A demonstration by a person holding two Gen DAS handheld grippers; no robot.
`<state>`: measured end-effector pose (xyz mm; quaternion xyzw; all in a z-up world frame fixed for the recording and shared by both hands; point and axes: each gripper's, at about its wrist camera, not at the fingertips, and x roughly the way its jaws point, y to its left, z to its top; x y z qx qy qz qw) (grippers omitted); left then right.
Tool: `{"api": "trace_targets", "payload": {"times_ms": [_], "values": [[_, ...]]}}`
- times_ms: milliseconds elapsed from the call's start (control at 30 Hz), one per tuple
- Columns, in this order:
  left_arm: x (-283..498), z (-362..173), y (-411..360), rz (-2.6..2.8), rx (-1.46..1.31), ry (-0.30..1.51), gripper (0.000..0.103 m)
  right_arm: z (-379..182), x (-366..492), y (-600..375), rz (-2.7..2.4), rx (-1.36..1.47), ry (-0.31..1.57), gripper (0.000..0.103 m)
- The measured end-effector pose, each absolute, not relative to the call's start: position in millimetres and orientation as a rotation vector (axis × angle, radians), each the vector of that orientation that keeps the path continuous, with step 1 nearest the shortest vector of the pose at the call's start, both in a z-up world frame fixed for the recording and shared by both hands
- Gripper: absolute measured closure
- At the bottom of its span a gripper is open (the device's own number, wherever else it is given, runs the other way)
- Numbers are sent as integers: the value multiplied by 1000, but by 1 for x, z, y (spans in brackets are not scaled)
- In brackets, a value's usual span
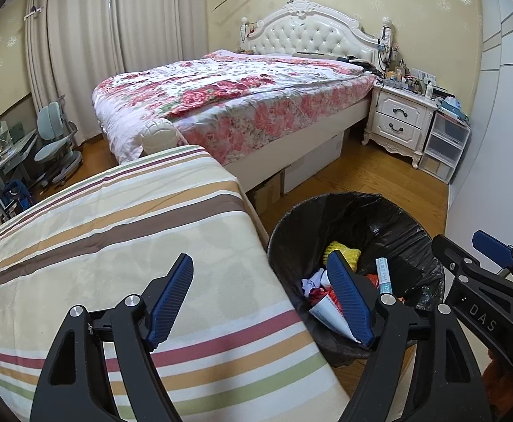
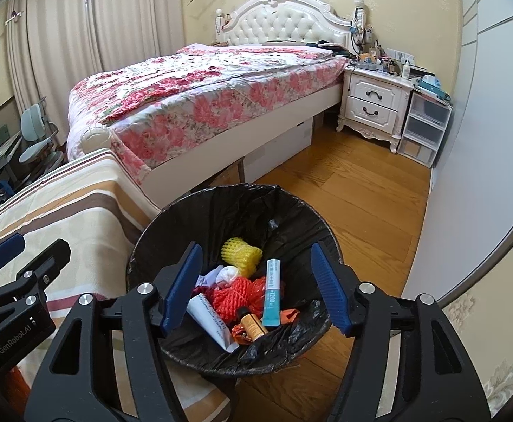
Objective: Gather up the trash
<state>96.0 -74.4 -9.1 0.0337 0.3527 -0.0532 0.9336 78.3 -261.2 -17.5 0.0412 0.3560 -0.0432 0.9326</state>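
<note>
A round trash bin with a black liner (image 2: 221,207) stands on the wood floor beside a striped bed; it also shows in the left wrist view (image 1: 355,211). Inside lie a yellow foam net (image 2: 242,255), red foam net (image 2: 235,295), a white tube (image 2: 209,320), a teal tube (image 2: 272,293), a small amber bottle (image 2: 253,325) and crumpled paper (image 2: 226,274). My right gripper (image 2: 256,288) is open and empty, above the bin. My left gripper (image 1: 263,302) is open and empty, over the striped bed's edge (image 1: 151,246) and the bin's left rim.
A larger bed with a floral quilt (image 2: 203,95) stands behind. A white nightstand (image 2: 372,102) and clear plastic drawers (image 2: 421,130) are at the right wall. Cardboard boxes (image 1: 312,165) sit under the bed. A desk and chair (image 1: 52,140) are far left. Wood floor (image 2: 362,193) lies right of the bin.
</note>
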Motion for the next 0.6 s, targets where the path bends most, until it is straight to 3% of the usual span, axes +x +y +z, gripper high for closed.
{"api": "trace_targets", "payload": {"times_ms": [600], "values": [[46, 12, -33, -58, 46, 652, 24, 5, 34, -228, -44, 45, 666, 28]]}}
